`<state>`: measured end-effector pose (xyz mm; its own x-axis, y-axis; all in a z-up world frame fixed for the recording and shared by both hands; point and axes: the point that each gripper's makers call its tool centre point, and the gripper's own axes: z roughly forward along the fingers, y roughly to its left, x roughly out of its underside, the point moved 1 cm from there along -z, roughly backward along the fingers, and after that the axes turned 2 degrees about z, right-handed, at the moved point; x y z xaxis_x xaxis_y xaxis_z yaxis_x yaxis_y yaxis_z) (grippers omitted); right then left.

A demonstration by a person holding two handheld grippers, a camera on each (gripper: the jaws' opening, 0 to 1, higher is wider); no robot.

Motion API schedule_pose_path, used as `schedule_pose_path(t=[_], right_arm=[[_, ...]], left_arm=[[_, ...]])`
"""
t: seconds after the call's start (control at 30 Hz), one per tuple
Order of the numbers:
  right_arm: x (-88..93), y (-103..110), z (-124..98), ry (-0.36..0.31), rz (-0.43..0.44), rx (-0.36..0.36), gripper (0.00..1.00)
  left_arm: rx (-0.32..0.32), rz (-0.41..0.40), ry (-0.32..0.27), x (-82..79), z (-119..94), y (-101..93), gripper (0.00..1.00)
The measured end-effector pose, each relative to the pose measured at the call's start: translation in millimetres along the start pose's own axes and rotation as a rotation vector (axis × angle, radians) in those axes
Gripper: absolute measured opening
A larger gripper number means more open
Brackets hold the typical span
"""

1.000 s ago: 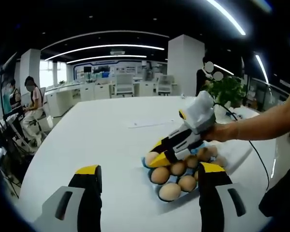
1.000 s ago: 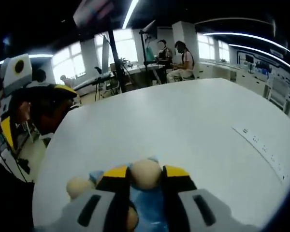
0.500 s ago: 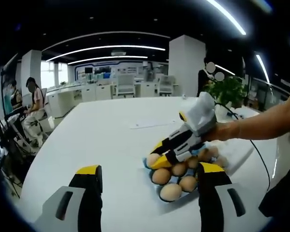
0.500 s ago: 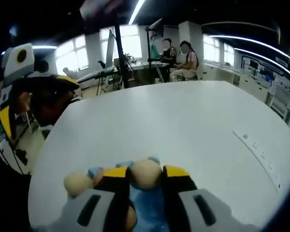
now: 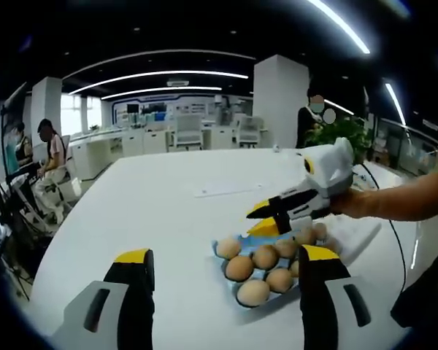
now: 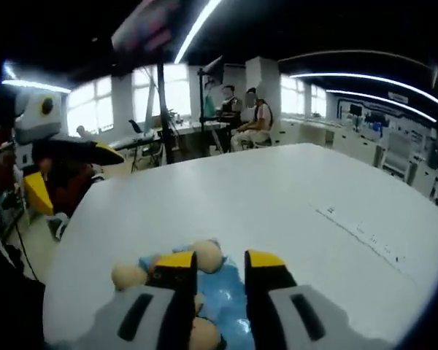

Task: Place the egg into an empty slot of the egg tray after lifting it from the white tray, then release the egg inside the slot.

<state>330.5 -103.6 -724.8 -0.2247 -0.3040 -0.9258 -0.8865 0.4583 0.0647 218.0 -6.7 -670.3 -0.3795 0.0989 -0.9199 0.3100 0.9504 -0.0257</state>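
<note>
Egg: the egg [image 6: 206, 255] sits in a slot at the far end of the egg tray, just past the right gripper's yellow tips, free of them; in the left gripper view it [image 5: 228, 248] is the leftmost one.
Egg tray: blue egg tray [image 5: 242, 240], several eggs in its slots, on the white desk [image 5: 160, 219] towards its right edge.
Right gripper: right gripper [image 5: 266, 219] held above the tray's far end by a hand [image 5: 350, 204]; jaws parted a little, nothing between them. In its own view [image 6: 220, 262] blue tray shows through the gap.
Left gripper: left gripper [image 5: 226, 262] wide apart, empty, at the desk's near edge.
White tray: white tray [image 5: 358, 237] touching the egg tray's right side.
Desk, far side: a flat strip [image 5: 223, 188].
</note>
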Motion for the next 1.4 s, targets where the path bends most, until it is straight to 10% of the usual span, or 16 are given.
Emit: schedule_pose_path(t=[0.5, 0.97, 1.03, 1.4], right_arm=[[58.6, -119.1, -170.6, -0.068, 0.165, 0.696, 0.23], [102.2, -125.6, -181.7, 0.115, 0.127, 0.692, 0.25], [117.7, -123.4, -179.5, 0.238, 0.068, 0.646, 0.26], [114.6, -127.1, -178.0, 0.224, 0.144, 0.543, 0.24]], left_arm=[[0.032, 0.005, -0.008, -2.6, 7.5, -6.0, 0.82], [0.032, 0.009, -0.004, -4.3, 10.1, -2.5, 0.82], [0.032, 0.01, -0.006, -5.2, 10.4, -2.8, 0.82], [0.027, 0.014, -0.007, -6.9, 10.6, -4.3, 0.82]])
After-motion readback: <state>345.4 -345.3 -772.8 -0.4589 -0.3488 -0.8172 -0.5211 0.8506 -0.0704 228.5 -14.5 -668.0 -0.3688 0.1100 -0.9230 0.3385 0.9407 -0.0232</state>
